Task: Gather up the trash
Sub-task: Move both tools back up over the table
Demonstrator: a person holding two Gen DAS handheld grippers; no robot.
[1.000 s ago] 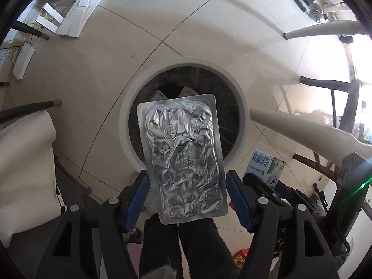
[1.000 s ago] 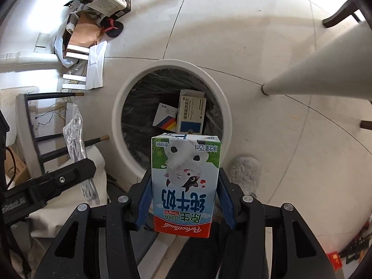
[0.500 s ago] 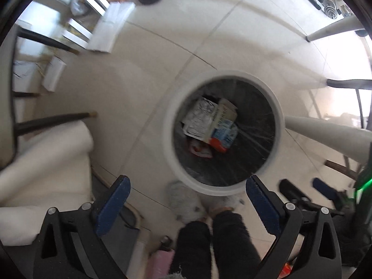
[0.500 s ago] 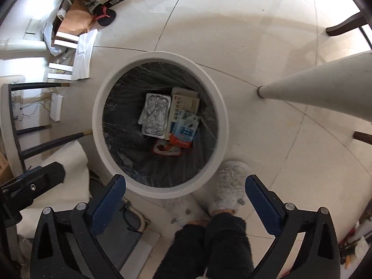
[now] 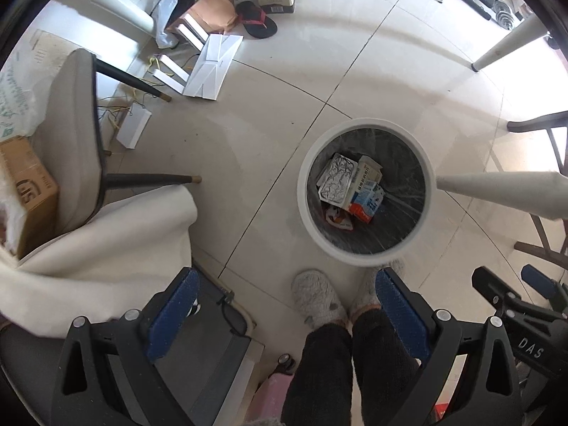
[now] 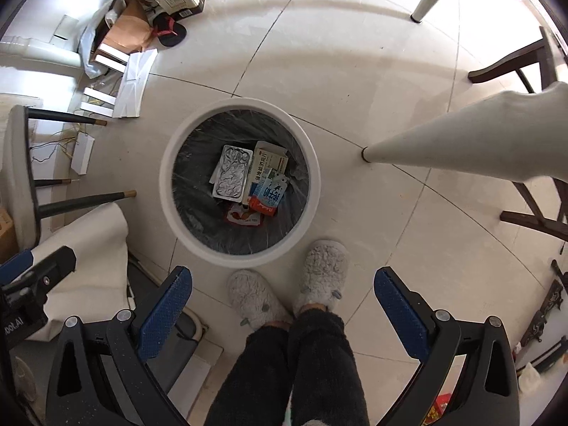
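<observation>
Hung wide open and empty, left gripper [image 5: 284,319] and right gripper [image 6: 284,316], over foil blister [image 6: 231,171] and milk carton [image 6: 268,197] inside the bin [image 6: 170,191]; light, crushable, best pinched across flat faces.

We see a glossy, pale tiled floor [image 6: 355,71] that mirrors the light, and on it a bin [image 6: 167,191] with a smooth, matt white rim and a thin, shiny black plastic liner [image 6: 198,213]. Inside the bin lies a crinkled silver foil blister pack [image 6: 232,172], beside printed cardboard boxes [image 6: 268,158] and a glossy milk carton [image 6: 269,195]. Just beside the bin stand fluffy grey slippers [image 6: 325,266] under fuzzy dark trousers [image 6: 301,372]. Both grippers show matt black plastic fingers [image 5: 106,362] with textured blue pads [image 6: 167,310]. Near the bin hangs soft white cloth [image 5: 106,241].
</observation>
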